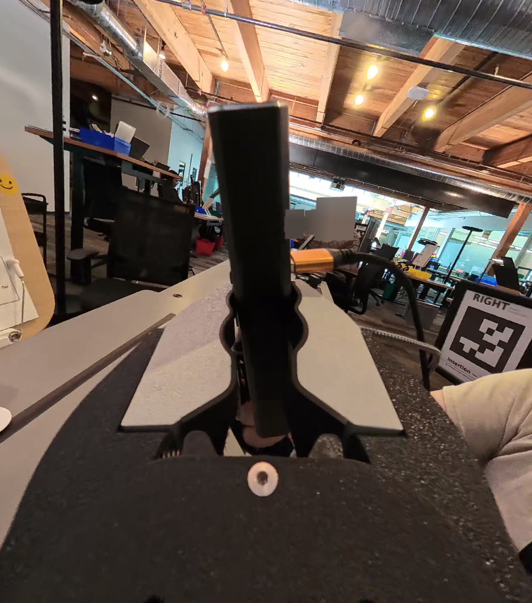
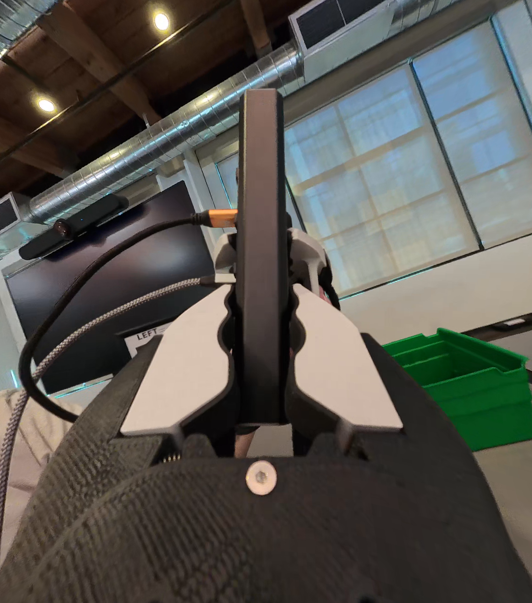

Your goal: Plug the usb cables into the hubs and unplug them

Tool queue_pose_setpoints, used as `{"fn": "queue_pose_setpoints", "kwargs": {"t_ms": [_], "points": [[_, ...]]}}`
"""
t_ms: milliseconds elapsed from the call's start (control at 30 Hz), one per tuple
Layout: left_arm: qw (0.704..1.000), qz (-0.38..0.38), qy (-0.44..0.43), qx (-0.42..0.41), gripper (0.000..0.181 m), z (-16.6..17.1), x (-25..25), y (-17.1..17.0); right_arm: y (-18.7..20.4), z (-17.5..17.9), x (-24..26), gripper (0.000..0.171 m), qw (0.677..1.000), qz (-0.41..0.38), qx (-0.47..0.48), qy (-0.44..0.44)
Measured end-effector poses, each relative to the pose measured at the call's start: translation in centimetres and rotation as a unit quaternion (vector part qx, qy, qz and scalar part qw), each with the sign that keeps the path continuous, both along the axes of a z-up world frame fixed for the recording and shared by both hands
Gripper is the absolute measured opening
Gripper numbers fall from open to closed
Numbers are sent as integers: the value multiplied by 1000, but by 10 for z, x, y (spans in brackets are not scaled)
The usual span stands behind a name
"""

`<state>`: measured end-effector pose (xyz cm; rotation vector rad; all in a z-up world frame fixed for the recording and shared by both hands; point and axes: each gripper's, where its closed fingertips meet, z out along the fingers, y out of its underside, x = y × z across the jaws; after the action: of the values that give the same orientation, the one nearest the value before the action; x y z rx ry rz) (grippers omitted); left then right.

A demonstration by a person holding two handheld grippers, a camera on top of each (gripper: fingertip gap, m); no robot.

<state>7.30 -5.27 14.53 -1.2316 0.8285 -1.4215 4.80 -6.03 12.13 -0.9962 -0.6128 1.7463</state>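
Open office, timber ceiling, grey table (image 1: 62,365) under me. Dark hub (image 1: 251,261) upright, pinched edge-on in my left gripper (image 1: 263,329), fingers (image 1: 189,359) pressed on both faces. Orange-collared plug (image 1: 312,260) seated in hub's side, black cable (image 1: 411,300) drooping away. My right gripper (image 2: 261,329) also clamps same hub (image 2: 259,244); orange plug (image 2: 223,218) and grey braided cable (image 2: 101,326) enter its left edge. Green bin (image 2: 473,391) on table to right.

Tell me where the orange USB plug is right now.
The orange USB plug sits in the side of the dark hub, on its right in the left wrist view and on its left in the right wrist view, just above the gripper fingertips.
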Motion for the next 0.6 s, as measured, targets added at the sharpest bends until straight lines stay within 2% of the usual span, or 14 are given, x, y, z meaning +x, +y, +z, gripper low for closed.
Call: {"fn": "queue_pose_setpoints", "kwargs": {"t_ms": [200, 400, 500, 600], "points": [[999, -27, 26, -3, 31, -5, 12, 10, 11, -6, 7, 30, 1000, -11, -8, 21], [999, -2, 47, 17, 29, -18, 10, 20, 25, -19, 6, 32, 998, -51, 18, -38], [994, 57, 74, 57, 28, -20, -1, 34, 45, -20, 16, 35, 982, -158, 43, -92], [979, 146, 95, 105, 28, -17, -17, 49, 69, -10, 51, 38, 926, -320, 95, -175]]}}
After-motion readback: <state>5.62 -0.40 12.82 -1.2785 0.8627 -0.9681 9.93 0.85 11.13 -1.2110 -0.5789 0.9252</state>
